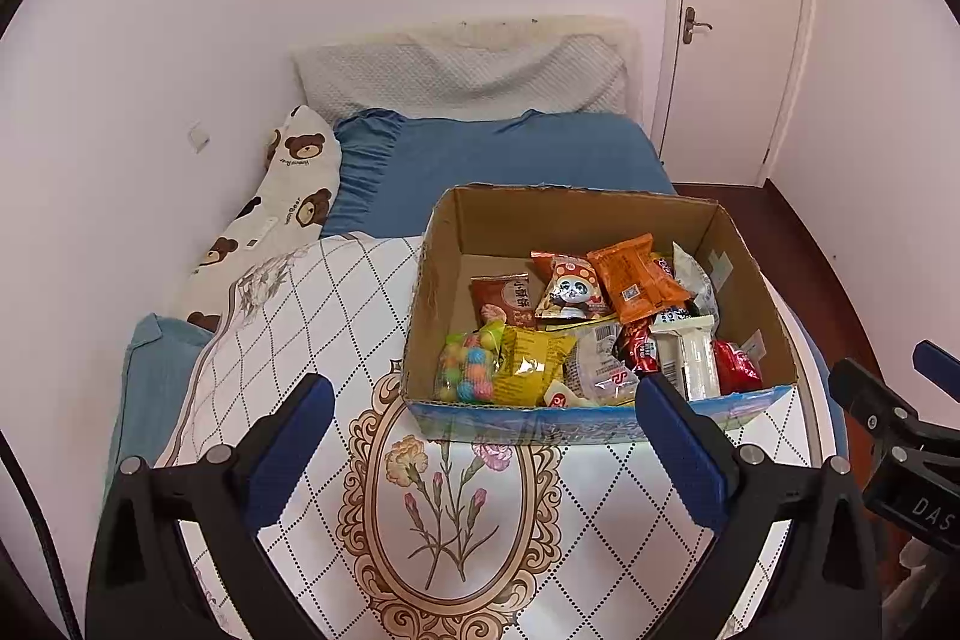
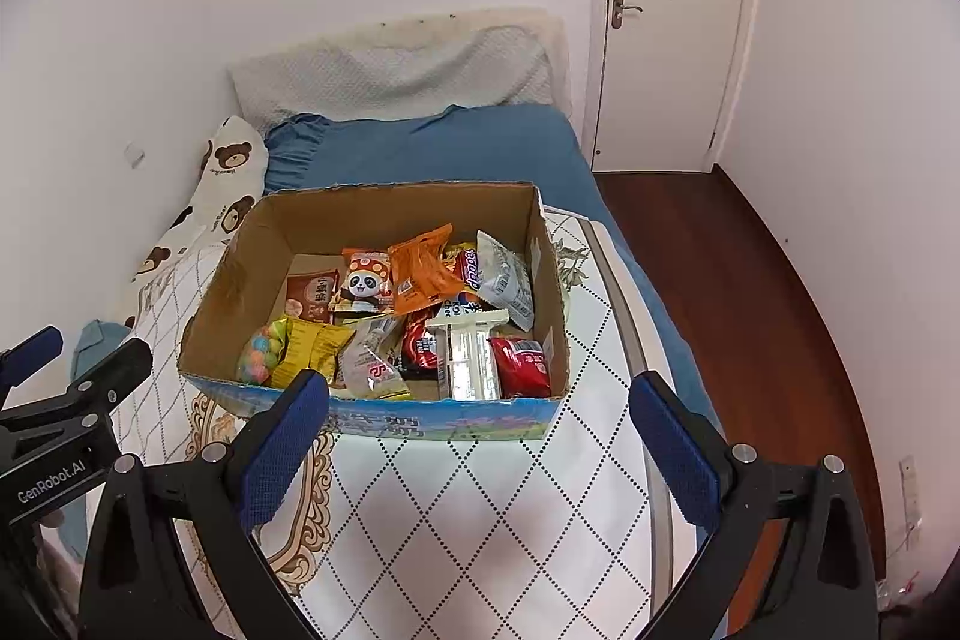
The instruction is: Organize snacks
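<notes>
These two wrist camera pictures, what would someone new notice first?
Most likely the open brown cardboard box, heaped with bright snack packets, sitting on the white diamond-patterned tablecloth in front of the blue bed. Inside, the orange foil packet lies near the back and the clear bag of pastel candy balls sits in the near left corner. In the foreground, the left gripper and right gripper hang open and empty.

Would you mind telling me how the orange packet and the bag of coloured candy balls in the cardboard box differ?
The orange packet is opaque foil in one colour; the candy bag is clear, showing multicoloured balls. The orange packet lies tilted on other snacks toward the far side of the cardboard box; the candy bag sits in the near left corner against the wall. Both are sealed and inside the box, untouched by either tool.
</notes>
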